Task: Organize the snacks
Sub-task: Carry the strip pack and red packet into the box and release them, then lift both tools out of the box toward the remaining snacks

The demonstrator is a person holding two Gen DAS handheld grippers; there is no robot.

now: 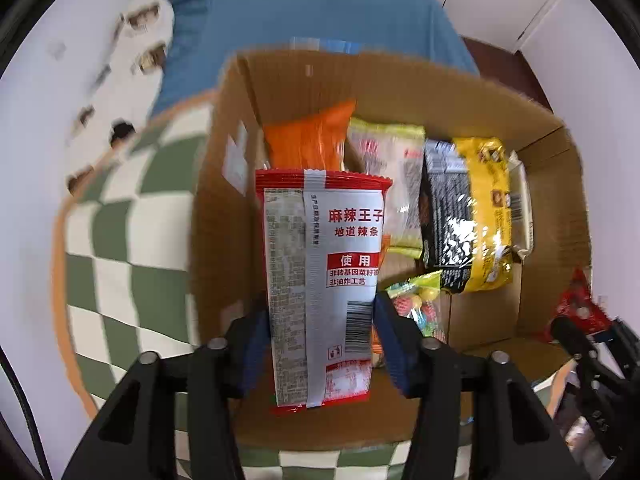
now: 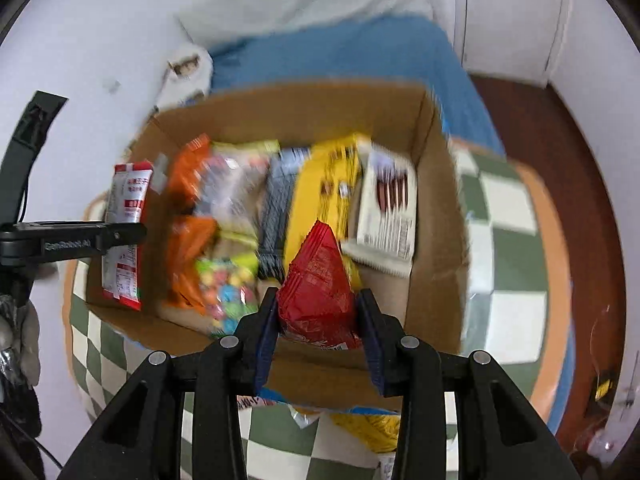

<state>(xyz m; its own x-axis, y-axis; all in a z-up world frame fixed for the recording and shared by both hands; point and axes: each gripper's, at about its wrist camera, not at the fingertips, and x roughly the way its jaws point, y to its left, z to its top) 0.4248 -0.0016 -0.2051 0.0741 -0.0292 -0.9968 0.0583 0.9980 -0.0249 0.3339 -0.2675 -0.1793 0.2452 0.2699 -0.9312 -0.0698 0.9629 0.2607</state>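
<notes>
- Snacks fill the cardboard box (image 1: 472, 92) in your left wrist view; your left gripper (image 1: 320, 320) pinches a red-and-silver packet (image 1: 320, 280) upright at the box's left wall, its label reading 麻辣王子 and 地道辣条. Behind it stand an orange bag (image 1: 308, 140), a black packet (image 1: 444, 216) and a yellow bag (image 1: 488, 212).
- In your right wrist view, your right gripper (image 2: 316, 312) clamps a crinkled red packet (image 2: 316, 280) over the box's near wall (image 2: 328, 372), its print too blurred to read. The other gripper's finger (image 2: 72, 238) bears faint white lettering.
</notes>
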